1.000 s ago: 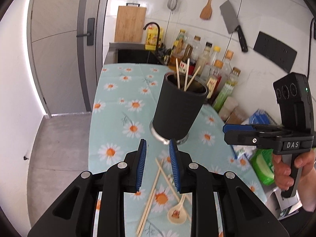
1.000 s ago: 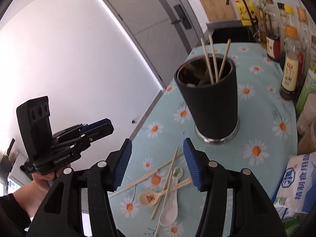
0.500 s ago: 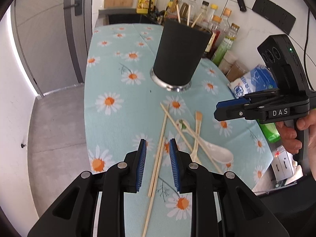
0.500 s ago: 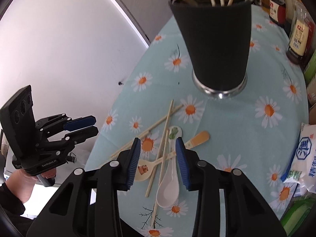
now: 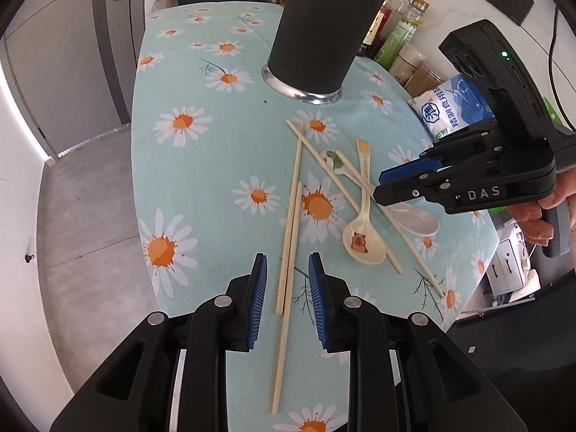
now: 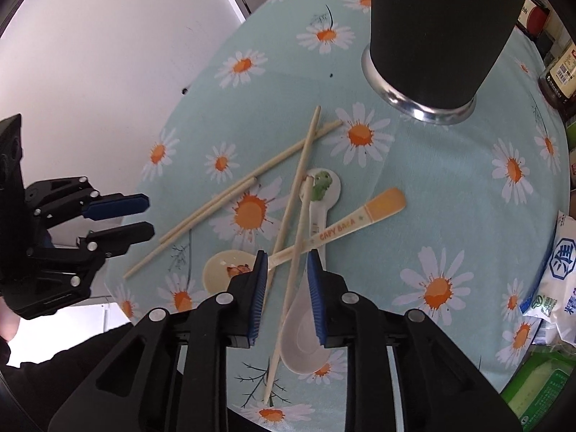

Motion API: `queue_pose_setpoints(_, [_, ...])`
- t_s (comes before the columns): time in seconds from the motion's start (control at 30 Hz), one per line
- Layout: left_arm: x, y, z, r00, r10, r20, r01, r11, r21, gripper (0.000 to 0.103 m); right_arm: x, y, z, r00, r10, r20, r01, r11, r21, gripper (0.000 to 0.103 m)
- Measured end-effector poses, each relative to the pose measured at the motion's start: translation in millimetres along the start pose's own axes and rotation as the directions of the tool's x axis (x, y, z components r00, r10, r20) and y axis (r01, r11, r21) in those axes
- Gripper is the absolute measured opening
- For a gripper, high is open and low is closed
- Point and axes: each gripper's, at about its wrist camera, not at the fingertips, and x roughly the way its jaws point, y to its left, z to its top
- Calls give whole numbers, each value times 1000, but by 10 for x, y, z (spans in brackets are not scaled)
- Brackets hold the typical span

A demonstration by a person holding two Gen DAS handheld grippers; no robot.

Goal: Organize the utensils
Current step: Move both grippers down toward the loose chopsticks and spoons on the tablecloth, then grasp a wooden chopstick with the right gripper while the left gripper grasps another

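A black utensil cup (image 5: 318, 32) with a steel base stands on the daisy tablecloth (image 5: 201, 165); it also shows in the right wrist view (image 6: 439, 28). Several wooden chopsticks (image 5: 289, 230) and two ceramic spoons lie in front of it. My left gripper (image 5: 287, 273) is open, its jaws on either side of two chopsticks. My right gripper (image 6: 287, 273) is open over a crossing chopstick (image 6: 297, 248), the cream capybara spoon (image 6: 345, 226) and the white frog spoon (image 6: 313, 288). Each gripper also appears in the other's view, the right (image 5: 399, 181) and the left (image 6: 122, 216).
Sauce and oil bottles (image 5: 396, 28) line the wall behind the cup. A blue-white salt bag (image 5: 450, 108) and green packets (image 6: 540, 388) lie at the table's right side. The table's left edge drops to a grey floor (image 5: 82, 187) by a door.
Both grippers have tilted down and come lower toward the utensils on the cloth. The right gripper's jaws have narrowed. The cup's top has left both views.
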Motion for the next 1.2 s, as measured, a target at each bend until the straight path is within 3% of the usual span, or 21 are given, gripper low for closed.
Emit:
queue_pose_setpoints(0.5, [70,84,-83,999,-38,-30,38,999,11,23,282,157,131,998,-32,-54,32,999,9,10])
queue_pose_setpoints(0.93, [124,48,-71,998,-39,-58,42,998,41,23,301,137,138,998,17,-53,-14,997,71,6])
queue_pose_setpoints(1.2, [159,-12,-35,996,-23,-85,28,997,69,23,179,-174,78,996,85,-35,-80,989,128,6])
